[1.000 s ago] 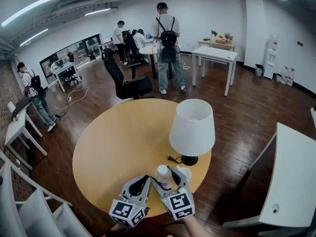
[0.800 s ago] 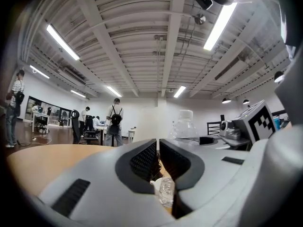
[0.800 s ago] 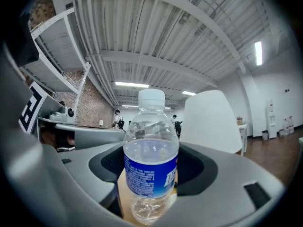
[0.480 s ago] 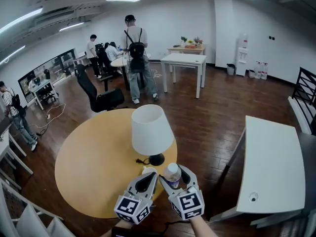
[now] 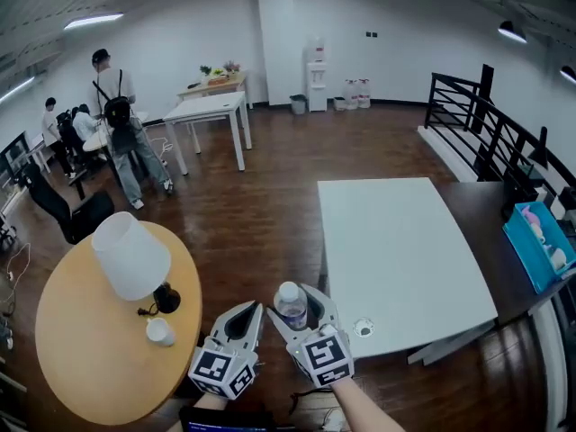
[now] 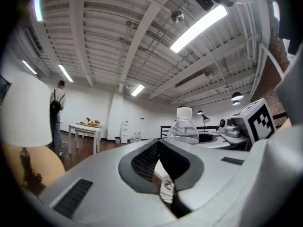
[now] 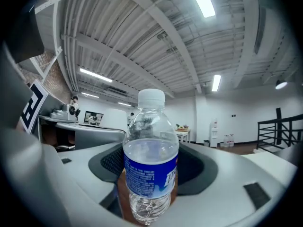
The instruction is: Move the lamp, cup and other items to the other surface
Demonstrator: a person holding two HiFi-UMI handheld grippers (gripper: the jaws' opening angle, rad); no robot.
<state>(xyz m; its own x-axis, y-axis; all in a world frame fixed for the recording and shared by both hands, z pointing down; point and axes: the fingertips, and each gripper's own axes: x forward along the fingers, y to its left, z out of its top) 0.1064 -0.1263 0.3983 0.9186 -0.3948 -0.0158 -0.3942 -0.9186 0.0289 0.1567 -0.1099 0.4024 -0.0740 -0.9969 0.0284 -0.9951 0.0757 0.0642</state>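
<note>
The right claw [image 5: 294,306] is clamped on a clear water bottle [image 5: 291,301] with a white cap and a blue label. In the right gripper view the bottle [image 7: 150,145] stands upright between the dark pads of the right claw [image 7: 151,171], which press on its sides. The left claw [image 5: 247,312] is just left of it at the bottom centre of the head view, its jaws together with nothing between them. In the left gripper view the tips of the left claw [image 6: 159,144] meet in a closed point, and the bottle [image 6: 183,126] shows behind them, to the right.

Both claws are over the dark wooden floor [image 5: 270,205], in the gap between two surfaces. At the lower left of the head view is the round wooden surface [image 5: 72,367]. On its right part stands the lamp [image 5: 133,259], with a white shade and a black base. The white cup [image 5: 159,332] sits just below the lamp's base, near the round surface's right edge. The lamp's shade [image 6: 23,110] also fills the left edge of the left gripper view.

To the right of the claws lies the white rectangular surface [image 5: 396,241], with a small round hole [image 5: 364,328] near its lower left corner. At the far right edge a blue box [image 5: 538,246] rests on a dark surface below a black railing [image 5: 486,120]. At the upper left, people [image 5: 115,124] are near a white table [image 5: 209,108].
</note>
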